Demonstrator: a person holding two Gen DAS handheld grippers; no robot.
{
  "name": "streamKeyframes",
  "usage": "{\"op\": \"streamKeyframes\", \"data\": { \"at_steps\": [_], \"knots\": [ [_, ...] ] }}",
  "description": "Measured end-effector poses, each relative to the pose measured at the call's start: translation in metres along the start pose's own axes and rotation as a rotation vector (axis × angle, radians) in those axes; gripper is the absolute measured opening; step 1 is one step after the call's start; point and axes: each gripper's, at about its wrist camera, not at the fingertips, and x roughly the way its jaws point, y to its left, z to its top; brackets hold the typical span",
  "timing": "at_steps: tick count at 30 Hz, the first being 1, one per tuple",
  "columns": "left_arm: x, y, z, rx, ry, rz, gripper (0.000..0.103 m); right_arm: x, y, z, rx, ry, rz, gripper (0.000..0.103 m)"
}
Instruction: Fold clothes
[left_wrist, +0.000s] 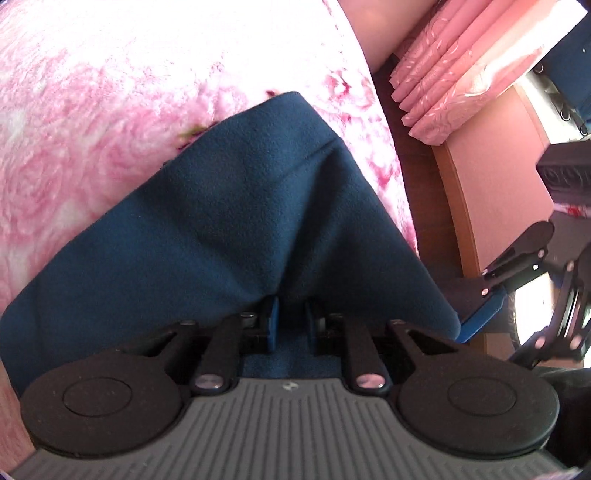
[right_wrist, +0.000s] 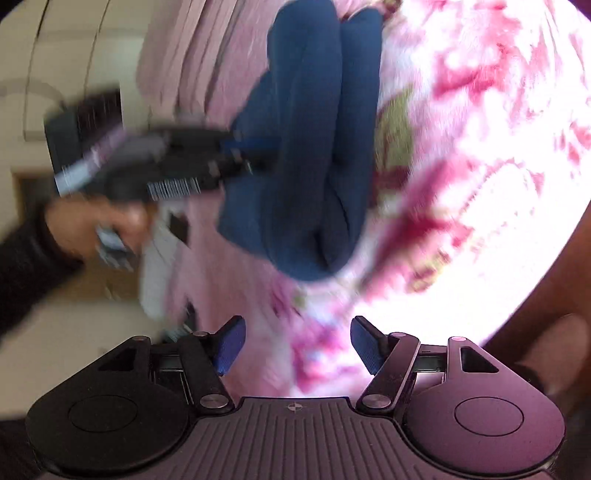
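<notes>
A dark blue fleece garment (left_wrist: 229, 206) lies on a pink flowered blanket (left_wrist: 92, 129), bunched and draped over my left gripper (left_wrist: 291, 310). That gripper points steeply down, shut on a fold of the fleece. The blurred right wrist view shows the same garment (right_wrist: 314, 166) hanging in folds, with the left gripper (right_wrist: 255, 147) biting its left edge. My right gripper (right_wrist: 297, 343) is open with nothing between its blue pads. It hovers over the blanket (right_wrist: 480, 147), below the garment in that view. One of its fingers (left_wrist: 480, 321) shows at the right of the left wrist view.
Pink pleated curtains (left_wrist: 443, 85) hang past the blanket's edge, beside a wooden bed frame (left_wrist: 454, 192). A hand in a dark sleeve (right_wrist: 92, 221) holds the left gripper's handle. Pale cabinets fill the far left of the right wrist view.
</notes>
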Motion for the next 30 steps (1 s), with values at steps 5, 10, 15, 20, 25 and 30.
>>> {"op": "streamKeyframes", "data": {
  "at_steps": [5, 10, 15, 20, 25, 30],
  "knots": [
    [-0.032, -0.005, 0.003, -0.007, -0.106, -0.061, 0.012, -0.025, 0.017, 0.004, -0.033, -0.187, 0.006, 0.067],
    [-0.043, -0.006, 0.015, 0.049, -0.172, -0.098, 0.012, -0.014, 0.019, 0.028, -0.024, -0.264, 0.068, 0.067],
    [-0.029, -0.008, 0.018, 0.117, -0.122, -0.103, 0.012, 0.018, 0.013, 0.067, -0.049, -0.207, 0.145, 0.068],
    [-0.015, -0.003, 0.008, 0.11, -0.098, -0.092, 0.013, 0.043, 0.009, 0.085, -0.002, -0.134, 0.255, 0.068],
    [0.007, 0.002, 0.01, 0.114, -0.06, -0.028, 0.004, 0.044, 0.019, 0.071, -0.115, -0.016, 0.147, 0.068],
    [0.011, 0.003, 0.015, 0.099, -0.057, -0.024, 0.003, 0.04, 0.019, 0.058, -0.103, -0.043, 0.117, 0.068]
  ]
}}
